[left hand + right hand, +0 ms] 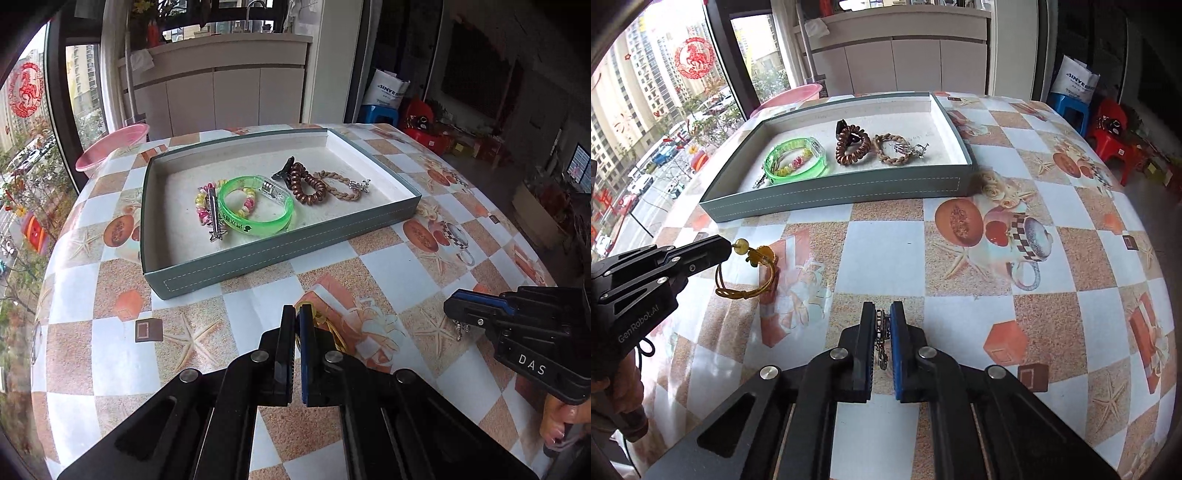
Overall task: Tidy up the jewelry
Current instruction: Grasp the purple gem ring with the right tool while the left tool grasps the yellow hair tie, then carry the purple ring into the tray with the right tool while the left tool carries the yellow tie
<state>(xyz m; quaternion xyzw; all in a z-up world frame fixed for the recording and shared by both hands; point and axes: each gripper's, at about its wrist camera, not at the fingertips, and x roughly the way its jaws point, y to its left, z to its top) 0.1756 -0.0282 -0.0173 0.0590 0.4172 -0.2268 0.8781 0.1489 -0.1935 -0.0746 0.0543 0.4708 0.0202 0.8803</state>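
My left gripper (297, 310) is shut on a gold cord bracelet (330, 329) with a yellow bead; in the right wrist view the bracelet (753, 273) hangs from the left gripper (728, 246) just above the table. My right gripper (882, 308) is shut on a thin silver chain (882, 339), which dangles below that gripper (448, 301) in the left wrist view. Ahead stands a grey-green tray (258, 254) with a white lining. In it lie a green bangle (255, 206), a pastel bead bracelet (201, 206), a silver hair clip (216, 218), a brown coil tie (306, 182) and a braided bracelet (341, 186).
The round table wears a checked cloth with starfish and fruit prints (960, 221). A pink basin (114, 146) sits past the table's far left edge by the window. Blue and red stools (1108, 122) stand on the floor at the far right.
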